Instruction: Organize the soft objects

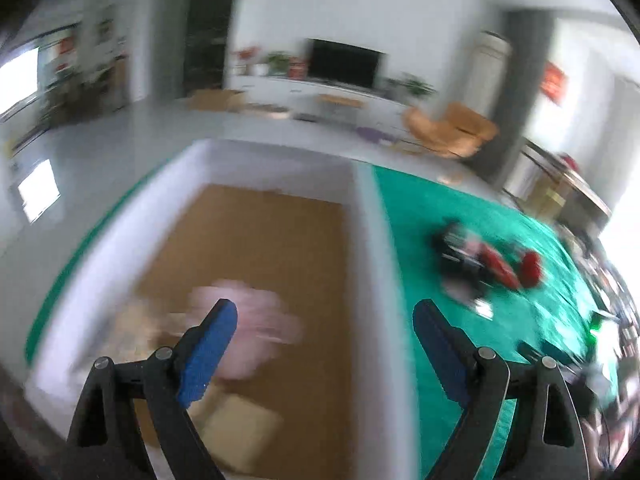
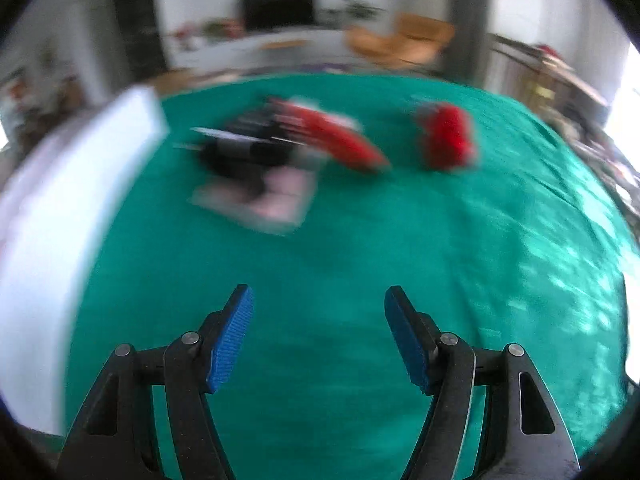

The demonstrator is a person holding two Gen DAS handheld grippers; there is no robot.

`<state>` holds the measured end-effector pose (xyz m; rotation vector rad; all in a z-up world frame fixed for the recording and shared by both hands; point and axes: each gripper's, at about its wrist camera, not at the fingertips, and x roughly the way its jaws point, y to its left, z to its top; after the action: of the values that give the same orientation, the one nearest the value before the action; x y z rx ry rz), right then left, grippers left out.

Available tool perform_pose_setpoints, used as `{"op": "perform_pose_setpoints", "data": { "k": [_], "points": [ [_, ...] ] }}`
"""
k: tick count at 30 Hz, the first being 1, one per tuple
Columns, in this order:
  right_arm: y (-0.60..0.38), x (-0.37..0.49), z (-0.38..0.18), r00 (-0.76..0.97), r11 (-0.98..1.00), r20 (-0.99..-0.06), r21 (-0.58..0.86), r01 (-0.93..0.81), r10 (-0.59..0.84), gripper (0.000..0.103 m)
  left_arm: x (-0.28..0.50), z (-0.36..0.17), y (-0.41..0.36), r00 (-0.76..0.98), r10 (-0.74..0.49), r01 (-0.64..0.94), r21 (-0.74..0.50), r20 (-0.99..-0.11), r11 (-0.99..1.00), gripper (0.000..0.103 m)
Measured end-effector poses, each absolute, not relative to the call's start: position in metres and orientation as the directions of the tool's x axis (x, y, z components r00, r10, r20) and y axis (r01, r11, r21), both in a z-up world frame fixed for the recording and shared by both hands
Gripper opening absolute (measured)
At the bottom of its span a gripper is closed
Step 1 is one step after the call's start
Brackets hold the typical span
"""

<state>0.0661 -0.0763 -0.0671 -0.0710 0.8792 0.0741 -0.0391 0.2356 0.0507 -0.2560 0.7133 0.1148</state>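
My left gripper (image 1: 324, 312) is open and empty above a white-walled box (image 1: 372, 248) with a brown floor. A blurred pink soft object (image 1: 260, 328) lies inside the box below the left finger, beside a beige soft item (image 1: 240, 428). My right gripper (image 2: 320, 300) is open and empty over the green cloth (image 2: 360, 248). On the cloth ahead lie a pile of black, red and pink soft items (image 2: 280, 148) and a separate red soft item (image 2: 448, 136). The pile also shows in the left wrist view (image 1: 480, 260), right of the box.
The white box wall (image 2: 60, 208) stands at the left of the right wrist view. Behind the table are a TV cabinet (image 1: 320, 92), an orange chair (image 1: 452, 128) and shelves at the right. Both views are motion-blurred.
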Motion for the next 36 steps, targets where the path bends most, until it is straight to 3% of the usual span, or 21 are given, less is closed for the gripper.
{"op": "perform_pose_setpoints", "data": {
  "k": [3,6,9,13,17,22,25,36],
  "points": [
    [-0.125,0.074,-0.074,0.632,0.998,-0.773,-0.068,0.004,-0.055,0.071,-0.028,0.054,0.180,0.735,-0.112,-0.058,-0.226,-0.669,0.972,0.097],
    [-0.162,0.078,-0.076,0.640,0.993,-0.759,-0.096,0.071,-0.120,0.071,-0.015,0.046,0.121,0.682,-0.244,0.065,-0.275,-0.689,0.959,0.097],
    [-0.181,0.079,-0.079,0.650,0.987,-0.743,-0.123,0.105,-0.161,0.071,0.001,0.029,0.077,0.644,-0.294,0.134,-0.273,-0.706,0.952,0.097],
    [-0.194,0.094,-0.082,0.642,0.988,-0.756,-0.043,0.146,-0.128,0.071,0.032,-0.008,0.042,0.632,-0.235,0.132,-0.196,-0.738,0.972,0.097],
    [-0.192,0.091,-0.083,0.638,0.988,-0.758,-0.050,0.148,-0.134,0.073,0.065,-0.052,0.028,0.604,-0.159,0.082,-0.138,-0.781,0.987,0.097],
    [-0.196,0.087,-0.086,0.628,0.987,-0.771,-0.004,0.163,-0.107,0.076,0.105,-0.084,0.031,0.573,-0.061,0.057,-0.034,-0.817,0.998,0.097],
    [-0.195,0.085,-0.087,0.627,0.986,-0.772,-0.005,0.166,-0.109,0.077,0.119,-0.100,0.034,0.554,-0.055,0.052,-0.031,-0.831,0.998,0.097],
    [-0.190,0.088,-0.091,0.619,0.988,-0.778,-0.018,0.156,-0.111,0.082,0.124,-0.105,0.029,0.579,-0.042,0.057,-0.011,-0.814,0.998,0.103]
  ]
}}
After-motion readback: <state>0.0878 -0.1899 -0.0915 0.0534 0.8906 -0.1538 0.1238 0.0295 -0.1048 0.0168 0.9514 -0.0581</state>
